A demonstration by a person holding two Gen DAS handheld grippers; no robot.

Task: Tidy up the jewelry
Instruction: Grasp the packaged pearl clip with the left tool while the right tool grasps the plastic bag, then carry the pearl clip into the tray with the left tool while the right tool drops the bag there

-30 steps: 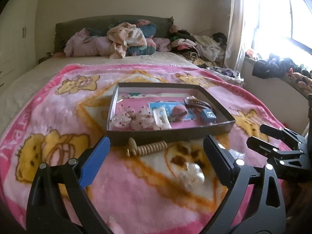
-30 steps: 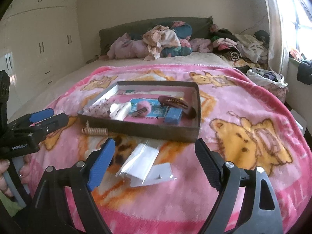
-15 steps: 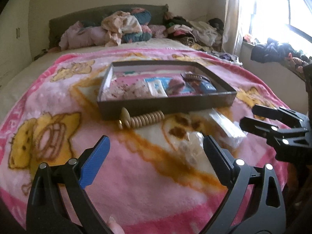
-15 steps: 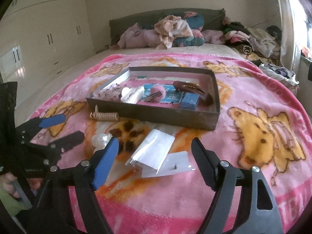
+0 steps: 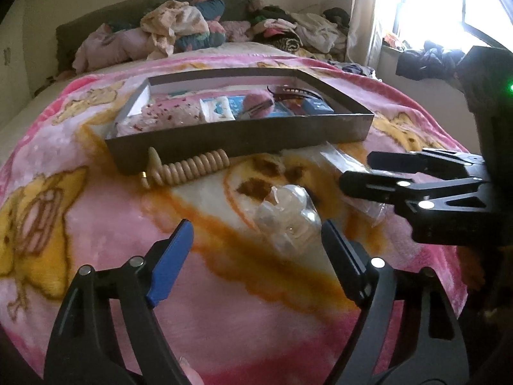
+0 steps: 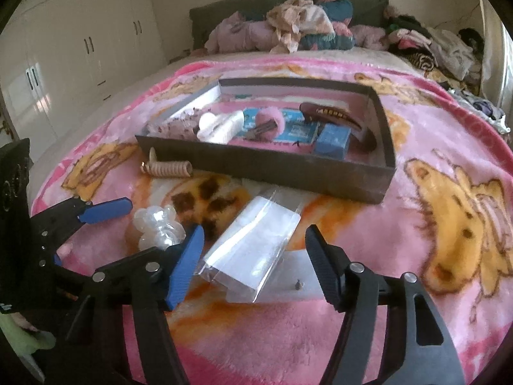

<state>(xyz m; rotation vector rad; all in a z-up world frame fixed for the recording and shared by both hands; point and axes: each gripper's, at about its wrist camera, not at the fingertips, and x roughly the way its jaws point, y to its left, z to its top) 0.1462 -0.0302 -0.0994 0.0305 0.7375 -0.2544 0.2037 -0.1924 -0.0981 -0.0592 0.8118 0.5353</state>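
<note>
Both grippers, left (image 5: 256, 250) and right (image 6: 255, 248), jaws apart and empty, have dropped closer to the blanket (image 5: 96, 224), bracketing what seems a clear beaded bracelet (image 5: 288, 218) and plastic bag (image 6: 253, 250) outside the tray (image 5: 240, 134).

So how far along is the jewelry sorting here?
Partly done: the box already holds a hair clip and other bits. Nothing in hand; both tongs, left and right, are open. Left outside: beaded coil, clear piece, plastic bag.
</note>
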